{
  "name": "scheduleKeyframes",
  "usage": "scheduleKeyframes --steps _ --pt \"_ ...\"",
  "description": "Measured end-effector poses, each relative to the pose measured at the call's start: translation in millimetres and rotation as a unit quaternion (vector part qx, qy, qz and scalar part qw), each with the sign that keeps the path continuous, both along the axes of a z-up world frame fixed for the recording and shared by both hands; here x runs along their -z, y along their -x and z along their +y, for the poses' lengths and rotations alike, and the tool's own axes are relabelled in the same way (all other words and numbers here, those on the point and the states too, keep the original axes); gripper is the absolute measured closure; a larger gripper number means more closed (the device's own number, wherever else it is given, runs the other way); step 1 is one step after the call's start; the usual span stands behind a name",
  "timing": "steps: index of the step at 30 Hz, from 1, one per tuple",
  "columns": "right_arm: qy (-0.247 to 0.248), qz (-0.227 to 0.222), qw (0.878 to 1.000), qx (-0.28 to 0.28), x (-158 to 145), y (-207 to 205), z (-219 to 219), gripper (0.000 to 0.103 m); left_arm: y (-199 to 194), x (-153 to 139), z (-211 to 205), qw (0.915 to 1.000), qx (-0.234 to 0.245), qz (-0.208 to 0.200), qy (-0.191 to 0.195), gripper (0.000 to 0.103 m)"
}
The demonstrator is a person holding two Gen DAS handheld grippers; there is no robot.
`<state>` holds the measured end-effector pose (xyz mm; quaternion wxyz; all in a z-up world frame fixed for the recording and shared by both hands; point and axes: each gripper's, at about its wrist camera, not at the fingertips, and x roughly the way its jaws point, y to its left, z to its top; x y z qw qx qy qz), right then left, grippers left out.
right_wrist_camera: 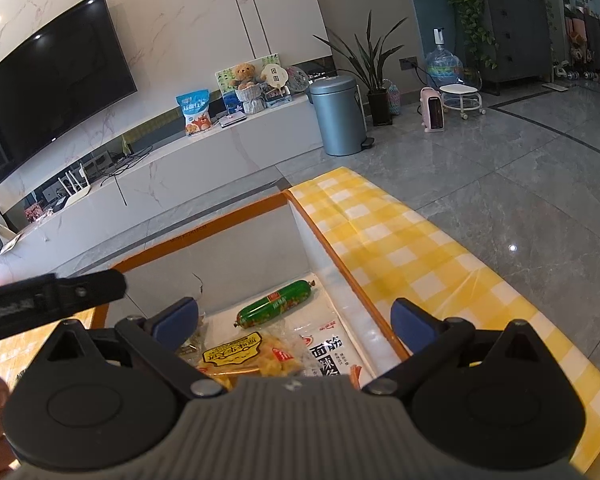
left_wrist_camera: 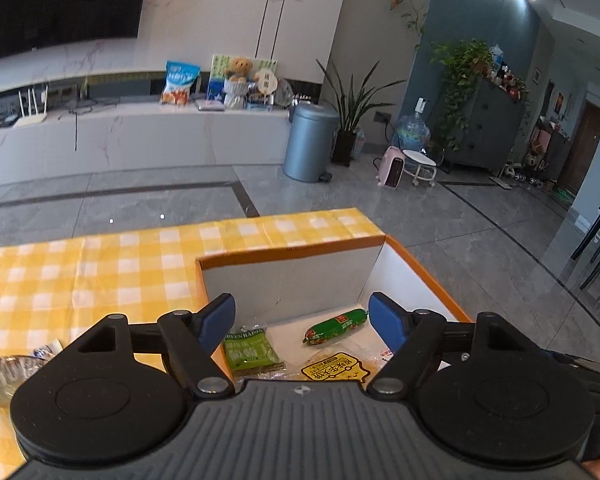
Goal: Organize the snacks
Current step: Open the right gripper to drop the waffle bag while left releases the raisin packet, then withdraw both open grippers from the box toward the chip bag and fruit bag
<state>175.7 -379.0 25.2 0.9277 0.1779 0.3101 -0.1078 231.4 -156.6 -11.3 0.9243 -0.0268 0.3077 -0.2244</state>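
An orange-rimmed cardboard box (left_wrist_camera: 292,254) stands on the yellow checked tablecloth (left_wrist_camera: 80,280). Inside lie a green sausage (left_wrist_camera: 336,326), a green raisin packet (left_wrist_camera: 250,350) and a yellow snack bag (left_wrist_camera: 332,368). My left gripper (left_wrist_camera: 302,322) is open and empty above the box. In the right wrist view the box (right_wrist_camera: 204,236) holds the sausage (right_wrist_camera: 276,308), the yellow bag (right_wrist_camera: 240,356) and a white noodle packet (right_wrist_camera: 332,356). My right gripper (right_wrist_camera: 294,322) is open and empty above them. A clear-wrapped snack (left_wrist_camera: 8,372) lies on the cloth left of the box.
The table's far edge drops to a grey tiled floor (right_wrist_camera: 500,160). Beyond are a grey bin (left_wrist_camera: 310,142), a white TV bench (left_wrist_camera: 120,136) with bags and a teddy bear, a TV (right_wrist_camera: 52,80), plants and a pink heater (left_wrist_camera: 392,168). The other gripper's body (right_wrist_camera: 48,296) crosses the right wrist view at left.
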Motion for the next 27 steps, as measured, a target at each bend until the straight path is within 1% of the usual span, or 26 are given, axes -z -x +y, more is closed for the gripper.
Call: scheduleKeyframes --steps 3,7,11,14,17,19,23,25,27 --pt "-0.002 0.0 1.0 0.001 -0.6 1.1 0.1 0.003 2.1 -6.6 1.5 1.0 -0.002 -0.008 0.0 0.014" --pt "-0.003 0.001 1.0 0.003 -2.4 2.0 0.2 0.003 2.7 -13.0 9.7 1.0 -0.007 0.004 -0.003 0.014" --pt "-0.005 -0.007 1.0 0.007 -5.2 3.9 0.9 0.003 7.3 -17.7 25.4 0.9997 -0.024 0.001 -0.008 0.014" --pt "-0.027 -0.024 0.999 -0.006 -7.1 7.2 2.2 0.003 13.7 -20.9 38.5 0.9999 -0.013 -0.003 0.001 0.014" --pt "-0.049 -0.034 0.998 -0.022 -7.6 9.1 7.2 0.003 20.7 -26.4 50.7 0.9999 -0.007 -0.01 -0.007 0.014" --pt "-0.039 -0.038 0.998 -0.034 -9.1 10.7 15.8 0.003 27.5 -30.7 60.8 0.9997 -0.012 -0.018 -0.013 0.014" --pt "-0.001 -0.059 0.997 -0.056 -15.9 18.3 39.8 0.003 41.2 -37.9 84.2 0.9988 -0.025 -0.034 -0.025 0.014" --pt "0.0 -0.073 0.995 -0.065 -20.1 22.6 51.0 0.003 48.3 -39.4 97.1 0.998 -0.037 -0.039 -0.032 0.014" --pt "-0.01 -0.092 0.993 -0.076 -25.4 27.3 63.8 0.003 54.4 -38.4 109.4 0.9966 -0.055 -0.043 -0.044 0.014"
